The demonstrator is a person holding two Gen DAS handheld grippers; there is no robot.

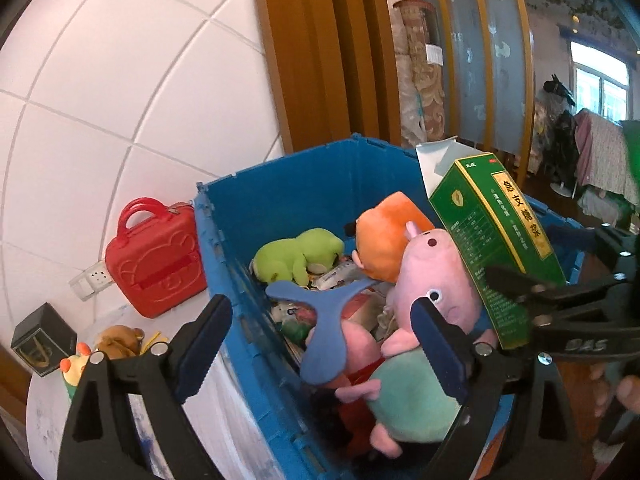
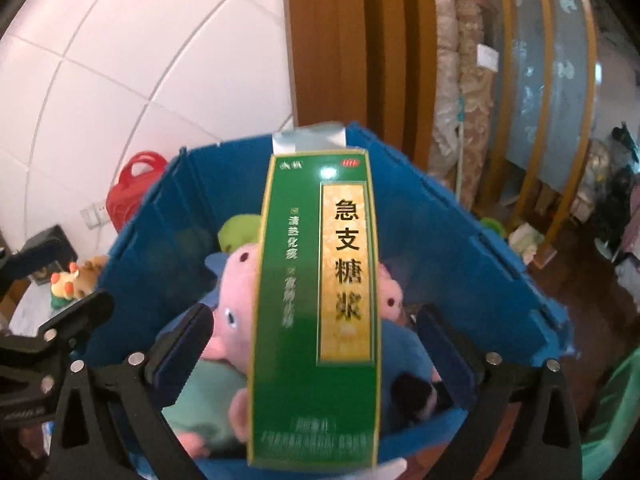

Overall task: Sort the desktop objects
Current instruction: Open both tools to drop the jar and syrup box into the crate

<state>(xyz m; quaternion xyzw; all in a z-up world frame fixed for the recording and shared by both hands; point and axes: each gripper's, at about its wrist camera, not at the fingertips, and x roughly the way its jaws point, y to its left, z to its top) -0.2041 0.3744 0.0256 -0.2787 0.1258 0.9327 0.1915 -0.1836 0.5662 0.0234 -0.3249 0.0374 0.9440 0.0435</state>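
A blue plastic crate (image 1: 280,196) holds plush toys: a pink pig (image 1: 436,276) in a teal dress, a green frog (image 1: 300,256) and an orange one (image 1: 384,236). A blue three-armed foam piece (image 1: 324,320) lies on top of them. My left gripper (image 1: 320,344) hovers over the crate's near edge, open, its pads clear of the foam piece. A tall green medicine box (image 2: 316,312) stands upright over the crate between the fingers of my right gripper (image 2: 314,344). Those jaws are wide and neither pad touches the box. The box (image 1: 500,248) shows at right in the left wrist view.
On the white table (image 1: 224,420) left of the crate stand a red toy case (image 1: 156,256), a small black box (image 1: 42,336), a brown plush (image 1: 120,340) and a yellow-orange figure (image 1: 76,368). A tiled wall and wooden door frame rise behind. A hand (image 1: 628,392) shows at right.
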